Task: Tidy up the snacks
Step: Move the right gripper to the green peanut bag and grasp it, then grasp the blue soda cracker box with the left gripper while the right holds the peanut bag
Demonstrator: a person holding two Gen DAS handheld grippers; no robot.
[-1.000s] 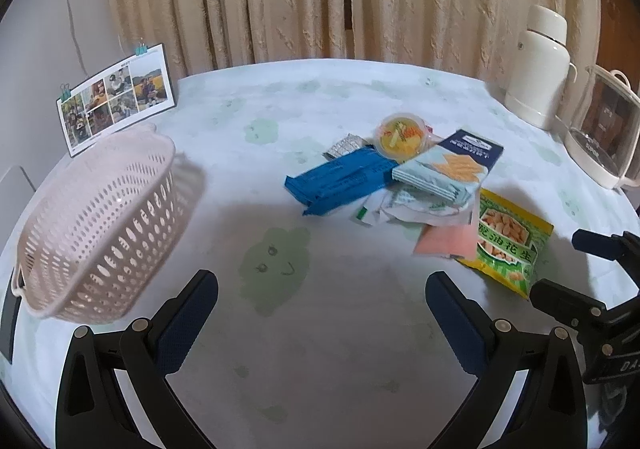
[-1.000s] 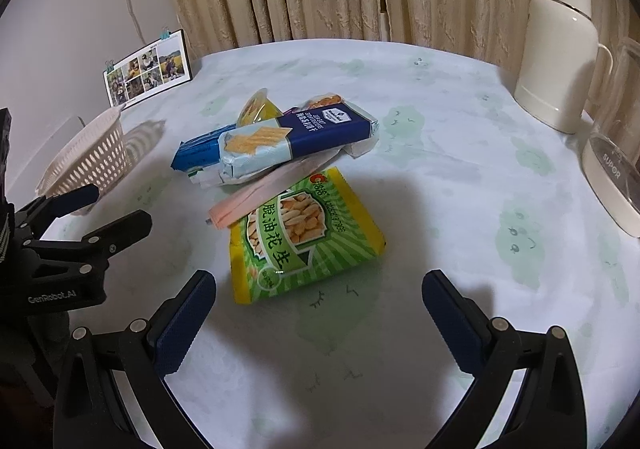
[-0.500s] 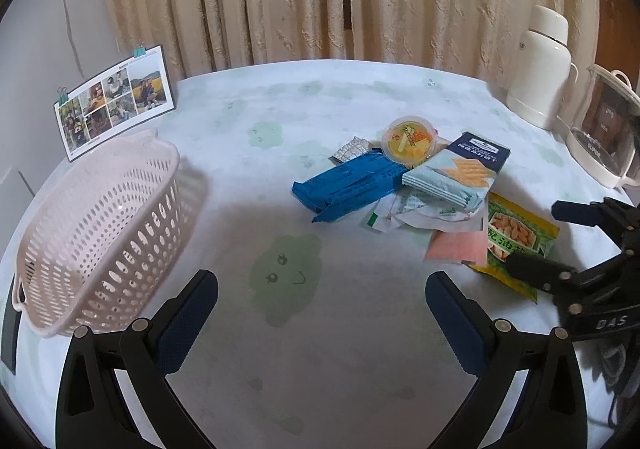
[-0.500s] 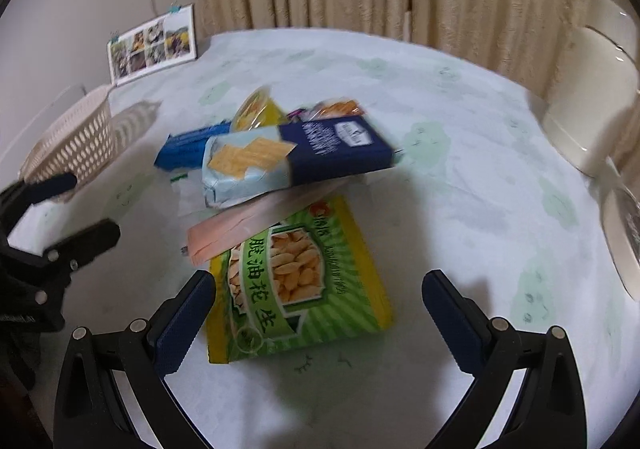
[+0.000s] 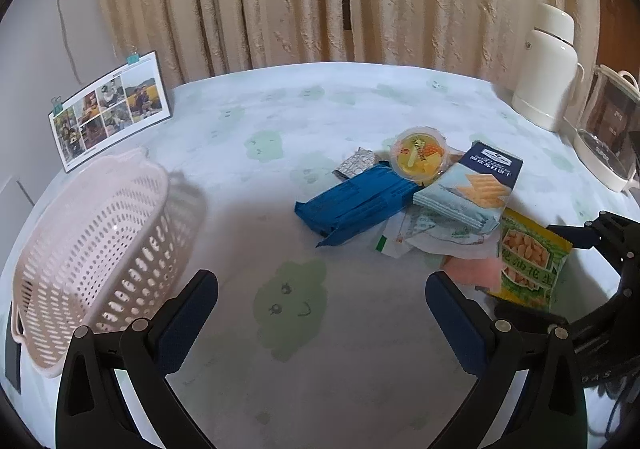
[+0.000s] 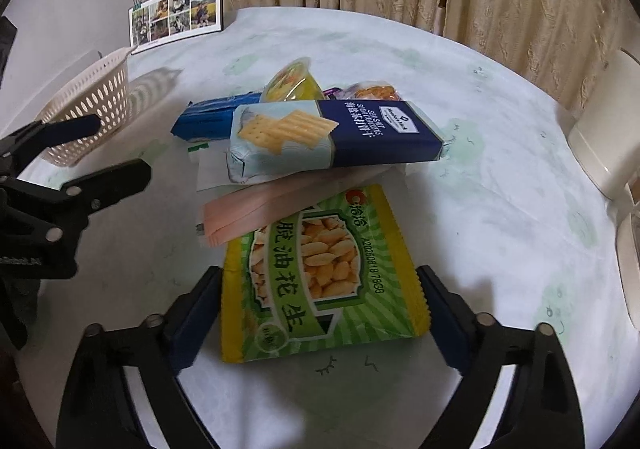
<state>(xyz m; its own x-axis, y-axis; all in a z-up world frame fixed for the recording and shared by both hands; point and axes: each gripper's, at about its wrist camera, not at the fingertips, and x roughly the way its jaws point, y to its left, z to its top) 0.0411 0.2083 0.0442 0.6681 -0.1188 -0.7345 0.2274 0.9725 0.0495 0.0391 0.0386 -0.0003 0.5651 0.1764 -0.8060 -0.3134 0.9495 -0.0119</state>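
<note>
Both grippers are built from matte black plastic, with angular, strutted frames pierced by triangular cut-outs. On the left gripper (image 5: 322,303), each finger is tipped with a dark navy pad (image 5: 188,319), and round silver screw heads (image 5: 140,325) are set at the finger joints. The right gripper (image 6: 320,305) is made to the same pattern, with navy pads (image 6: 192,323) and silver screws (image 6: 484,318) at the pivots. In the left wrist view, small pale lettering is carried on the right gripper's black body (image 5: 600,375), possibly "DAS", though it is too blurred to be read with certainty. In the right wrist view, a strip of white lettering is seen on the left gripper's body (image 6: 16,260), cut off at the frame edge.
</note>
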